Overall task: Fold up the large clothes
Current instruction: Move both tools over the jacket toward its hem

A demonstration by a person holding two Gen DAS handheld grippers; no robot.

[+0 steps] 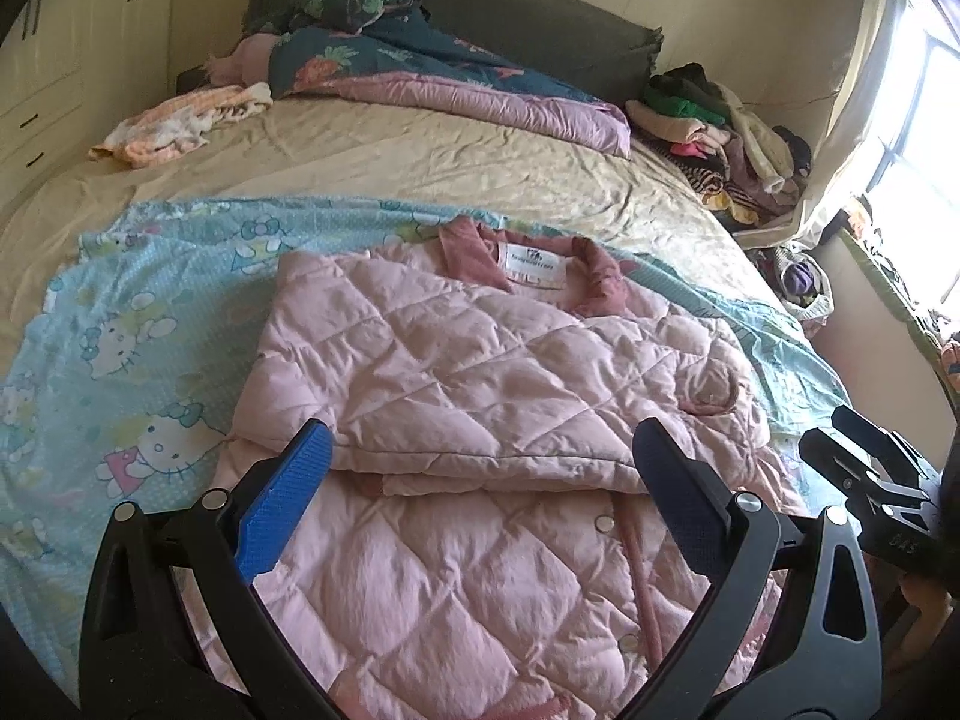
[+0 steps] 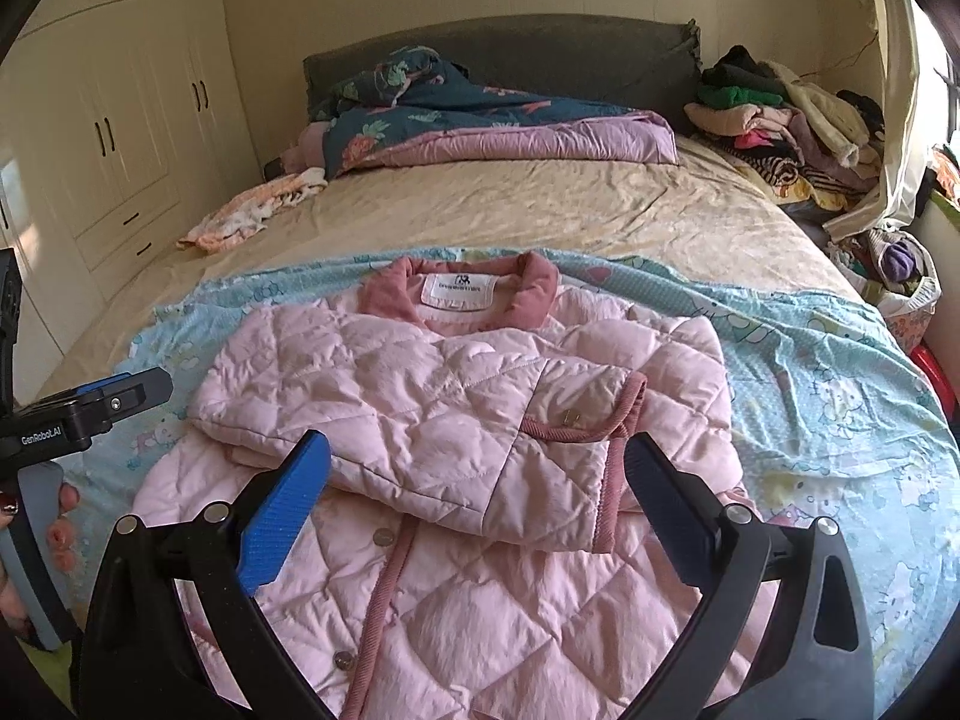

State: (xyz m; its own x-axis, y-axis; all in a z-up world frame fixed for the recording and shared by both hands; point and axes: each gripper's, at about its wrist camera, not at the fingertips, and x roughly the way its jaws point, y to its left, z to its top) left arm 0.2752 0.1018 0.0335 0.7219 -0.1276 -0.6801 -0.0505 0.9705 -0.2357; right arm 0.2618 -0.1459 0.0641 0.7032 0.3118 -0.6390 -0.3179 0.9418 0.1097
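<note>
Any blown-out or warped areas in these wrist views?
Left wrist: window at right is blown out white; bed edges bow from fisheye. Right wrist: evenly lit, pink jacket sharp, only a sliver of glare at the right edge, dark corners.

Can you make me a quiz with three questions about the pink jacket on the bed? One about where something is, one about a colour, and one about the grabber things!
1. What does the pink quilted jacket lie on?
A. the bare floor
B. a light blue cartoon-cat sheet
C. the clothes pile

2. What colour is the jacket's collar?
A. green
B. white
C. dusty rose

3. How are the left gripper and right gripper?
A. both open, holding nothing
B. both shut on a sleeve
C. one open, one shut

Answers: B, the sheet shows all round the jacket. C, the collar is darker pink than the body. A, each wrist view shows fingers spread apart above the jacket.
</note>
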